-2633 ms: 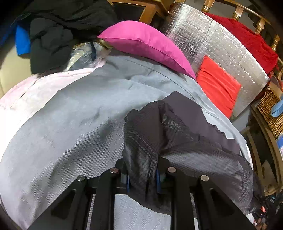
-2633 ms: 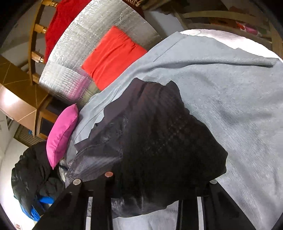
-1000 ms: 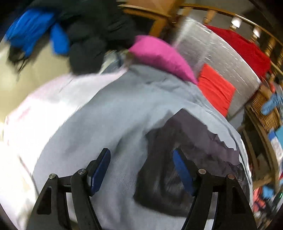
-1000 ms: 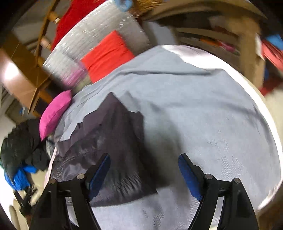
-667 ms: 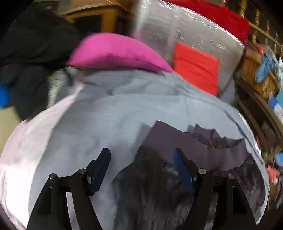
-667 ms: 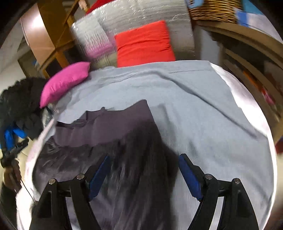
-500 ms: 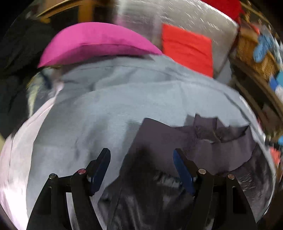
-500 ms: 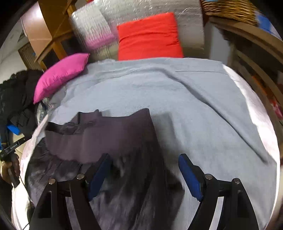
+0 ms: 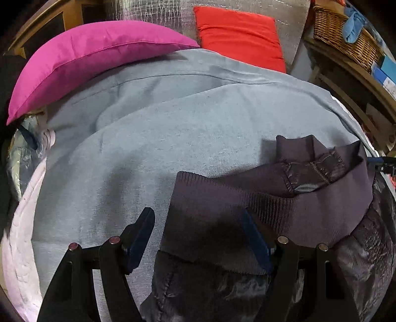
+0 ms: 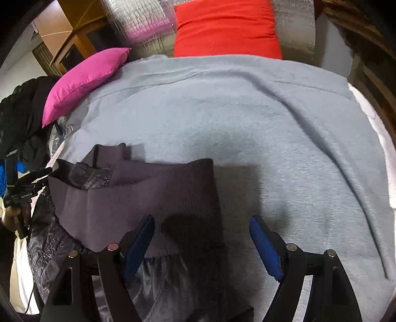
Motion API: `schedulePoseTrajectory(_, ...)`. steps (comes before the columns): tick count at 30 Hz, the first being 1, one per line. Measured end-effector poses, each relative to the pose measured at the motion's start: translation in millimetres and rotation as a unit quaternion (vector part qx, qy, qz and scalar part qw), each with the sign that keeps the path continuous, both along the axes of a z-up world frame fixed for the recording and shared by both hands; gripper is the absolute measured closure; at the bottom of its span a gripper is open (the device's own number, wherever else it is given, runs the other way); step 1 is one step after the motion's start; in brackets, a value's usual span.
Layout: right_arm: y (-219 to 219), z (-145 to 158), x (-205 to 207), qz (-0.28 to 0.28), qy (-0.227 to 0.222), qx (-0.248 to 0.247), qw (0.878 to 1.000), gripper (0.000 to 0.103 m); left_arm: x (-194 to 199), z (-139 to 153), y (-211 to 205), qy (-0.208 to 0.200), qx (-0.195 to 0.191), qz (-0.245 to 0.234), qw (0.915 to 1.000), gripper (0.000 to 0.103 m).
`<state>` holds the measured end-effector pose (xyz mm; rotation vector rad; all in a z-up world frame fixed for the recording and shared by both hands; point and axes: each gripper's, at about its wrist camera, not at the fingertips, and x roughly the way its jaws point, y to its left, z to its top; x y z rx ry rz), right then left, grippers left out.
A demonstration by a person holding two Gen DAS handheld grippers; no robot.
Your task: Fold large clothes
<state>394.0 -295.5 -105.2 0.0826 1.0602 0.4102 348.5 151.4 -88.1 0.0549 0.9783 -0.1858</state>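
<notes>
- My left gripper [image 9: 199,230] sits nearest the lens, its blue-padded fingers [image 9: 139,235] spread wide and gripping nothing; it hangs over the left corner of the dark jacket [image 9: 259,223].
- My right gripper [image 10: 201,237] is likewise spread wide with nothing between its pads, poised over the jacket's right corner, one finger above the knit and the other above bare blanket.
- The jacket [image 10: 138,198] lies flat on the grey blanket [image 9: 173,123], at the blanket's near edge. Its shiny quilted body is closest to me and its ribbed knit band [image 9: 284,198] faces away, toward the cushions.
- Just past the band, a bunched fold with a zip [image 9: 314,168] pokes up from the jacket.
- In the right wrist view, to the left of the jacket, a hand [image 10: 13,215] grips the handle of the other rig.
- The blanket [image 10: 247,123] spreads well beyond the jacket, with long shallow creases, over a pale pink sheet [image 9: 19,235] that shows at its edges.
- At the blanket's far left corner rests a magenta cushion [image 9: 94,57]; a red cushion [image 9: 240,29] leans at the far edge, against a silver quilted panel [image 9: 158,12].
- Beyond the blanket's right side stands a wicker basket [image 9: 341,34] on a wooden shelf.
</notes>
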Motion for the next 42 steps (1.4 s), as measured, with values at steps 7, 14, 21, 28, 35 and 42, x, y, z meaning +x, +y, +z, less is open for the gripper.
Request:
schedulePoseTrajectory(7,14,10,0,0.005,-0.007,-0.029,1.000,0.087,-1,7,9,-0.013,0.009,0.028,0.9995,0.096)
schedulePoseTrajectory(14,-15,41,6,-0.051,-0.051,0.008,0.997,0.094,13,1,42,-0.012,-0.029,0.096,0.9948,0.096)
schedulePoseTrajectory(21,-55,-29,33,-0.146,0.023,0.008,0.989,0.102,30,-37,50,0.036,-0.013,0.119,0.9922,0.096)
schedulePoseTrajectory(28,-72,-2,24,-0.151,-0.004,0.115,0.982,0.097,26,-27,49,0.022,-0.041,0.106,0.9932,0.092)
schedulePoseTrajectory(35,-51,10,19,-0.084,0.009,0.141,0.986,0.000,13,-5,54,-0.005,-0.084,0.099,0.9915,0.047)
schedulePoseTrajectory(42,3,-19,36,-0.007,0.078,0.068,0.995,0.060,17,-23,10,0.028,-0.032,0.015,0.9990,0.058)
